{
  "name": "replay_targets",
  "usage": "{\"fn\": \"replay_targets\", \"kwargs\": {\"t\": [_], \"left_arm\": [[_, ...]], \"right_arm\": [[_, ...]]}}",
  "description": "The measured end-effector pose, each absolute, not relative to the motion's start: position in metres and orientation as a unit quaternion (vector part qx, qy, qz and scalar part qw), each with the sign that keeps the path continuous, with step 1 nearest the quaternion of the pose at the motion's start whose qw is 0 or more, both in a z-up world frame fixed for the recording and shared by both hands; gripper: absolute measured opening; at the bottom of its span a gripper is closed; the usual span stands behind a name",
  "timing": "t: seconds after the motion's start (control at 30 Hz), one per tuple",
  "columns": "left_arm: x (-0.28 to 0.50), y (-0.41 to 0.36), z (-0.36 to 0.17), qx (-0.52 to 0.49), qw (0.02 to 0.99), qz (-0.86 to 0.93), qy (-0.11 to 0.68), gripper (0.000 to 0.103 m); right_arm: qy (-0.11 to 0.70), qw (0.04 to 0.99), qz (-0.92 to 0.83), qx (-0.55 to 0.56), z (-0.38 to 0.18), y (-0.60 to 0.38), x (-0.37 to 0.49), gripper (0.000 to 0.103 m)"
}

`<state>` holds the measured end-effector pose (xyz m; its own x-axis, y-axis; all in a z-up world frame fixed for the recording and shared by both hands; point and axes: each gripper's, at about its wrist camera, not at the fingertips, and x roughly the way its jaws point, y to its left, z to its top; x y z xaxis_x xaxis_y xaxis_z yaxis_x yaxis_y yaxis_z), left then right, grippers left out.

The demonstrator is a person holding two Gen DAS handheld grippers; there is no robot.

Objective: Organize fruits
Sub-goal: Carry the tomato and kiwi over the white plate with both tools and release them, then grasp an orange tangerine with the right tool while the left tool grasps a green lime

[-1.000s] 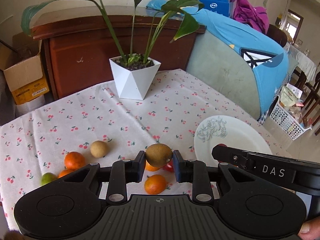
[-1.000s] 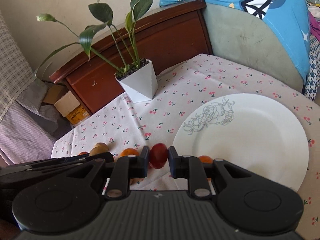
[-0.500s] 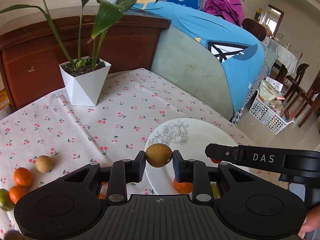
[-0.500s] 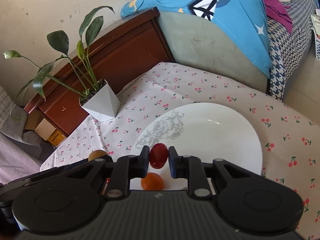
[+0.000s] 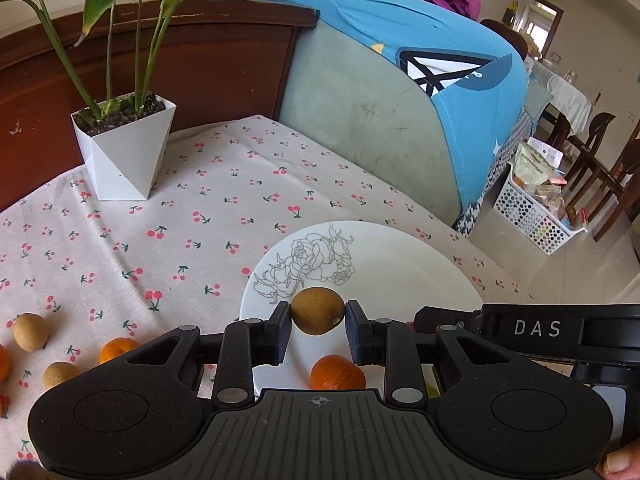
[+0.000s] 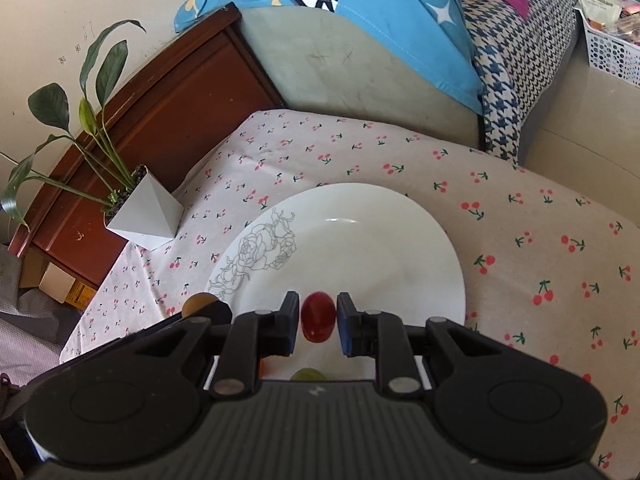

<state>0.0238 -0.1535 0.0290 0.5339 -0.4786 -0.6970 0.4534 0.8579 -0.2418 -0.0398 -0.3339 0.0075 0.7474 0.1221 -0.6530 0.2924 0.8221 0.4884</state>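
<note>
My left gripper (image 5: pixel 318 316) is shut on a brown kiwi-like fruit (image 5: pixel 317 310) and holds it above the near edge of the white plate (image 5: pixel 400 264). An orange (image 5: pixel 337 372) lies on the plate below it. My right gripper (image 6: pixel 318 318) is shut on a small red fruit (image 6: pixel 318 316) above the same plate (image 6: pixel 360 248). A green fruit (image 6: pixel 308 374) shows on the plate just under that gripper. The left gripper's brown fruit (image 6: pixel 200 303) peeks in at the left of the right wrist view.
Two brown fruits (image 5: pixel 30 332) and several oranges (image 5: pixel 118 350) lie on the cherry-print cloth (image 5: pixel 192 216) at the left. A white plant pot (image 5: pixel 124 148) stands at the back. A sofa with a blue cover (image 5: pixel 400 80) borders the table's far side.
Both grippers have moved right from the loose fruit to over the plate, each still holding its fruit. The plate now fills the middle of both views.
</note>
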Motion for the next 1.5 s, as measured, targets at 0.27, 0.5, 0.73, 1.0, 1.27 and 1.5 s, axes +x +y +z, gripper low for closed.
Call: {"fn": "replay_targets", "kwargs": {"t": [0.27, 0.5, 0.73, 1.0, 1.27, 1.5], "left_arm": [[0.021, -0.151, 0.047, 0.0, 0.891, -0.249, 0.38, 0.064], [0.025, -0.128, 0.063, -0.016, 0.892, -0.236, 0.386, 0.079], [0.028, -0.093, 0.072, -0.017, 0.897, -0.193, 0.398, 0.082], [0.032, -0.045, 0.077, -0.038, 0.9, -0.133, 0.412, 0.083], [0.033, 0.001, 0.076, -0.057, 0.9, -0.083, 0.425, 0.083], [0.033, 0.034, 0.062, -0.059, 0.894, -0.055, 0.441, 0.083]], "right_arm": [[0.342, 0.886, -0.043, 0.309, 0.012, -0.336, -0.041, 0.026], [0.33, 0.894, -0.029, 0.301, 0.017, -0.328, -0.041, 0.032], [0.326, 0.906, 0.011, 0.271, 0.025, -0.305, -0.038, 0.043], [0.324, 0.917, 0.063, 0.222, 0.03, -0.27, -0.035, 0.047], [0.345, 0.912, 0.11, 0.194, 0.024, -0.236, -0.032, 0.047], [0.365, 0.904, 0.128, 0.182, 0.016, -0.213, -0.026, 0.047]]}}
